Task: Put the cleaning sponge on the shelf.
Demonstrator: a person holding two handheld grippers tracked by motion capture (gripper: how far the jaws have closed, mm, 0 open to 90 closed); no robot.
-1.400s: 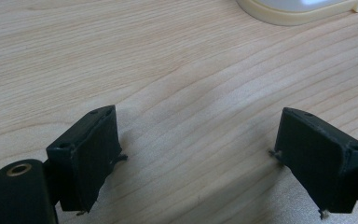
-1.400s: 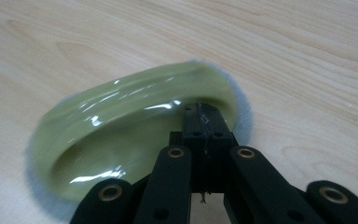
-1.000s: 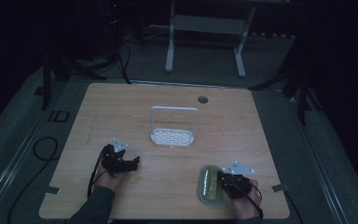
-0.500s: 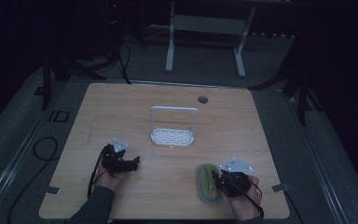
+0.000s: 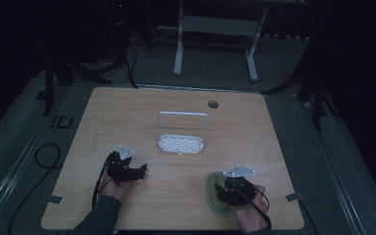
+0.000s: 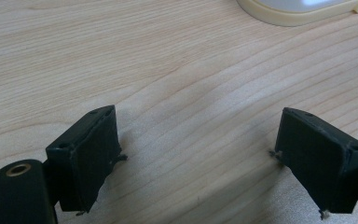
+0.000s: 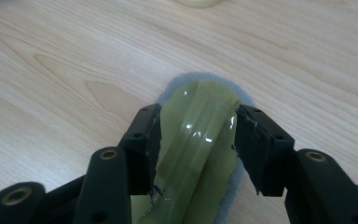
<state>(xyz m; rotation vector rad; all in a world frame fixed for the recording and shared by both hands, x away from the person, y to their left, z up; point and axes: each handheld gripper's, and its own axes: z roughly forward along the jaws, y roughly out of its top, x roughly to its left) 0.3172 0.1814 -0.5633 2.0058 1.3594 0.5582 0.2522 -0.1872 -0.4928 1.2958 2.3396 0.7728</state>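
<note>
The right claw (image 7: 196, 144) has just been opening, and its jaws now stand apart on either side of the green scrubber (image 7: 200, 140), pads off it. The scrubber lies flat on the worktop (image 5: 186, 196) at the near right. This looks like a release. The left claw (image 6: 200, 158) sits wide open, empty. Next, I'd guess: lift clear.

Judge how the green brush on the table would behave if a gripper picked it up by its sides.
The brush looks glossy, so probably slippery between the pads. Its ridged back suggests stiff plastic. Lying flat on a fuzzy grey underside, it seems unlikely to roll.
</note>
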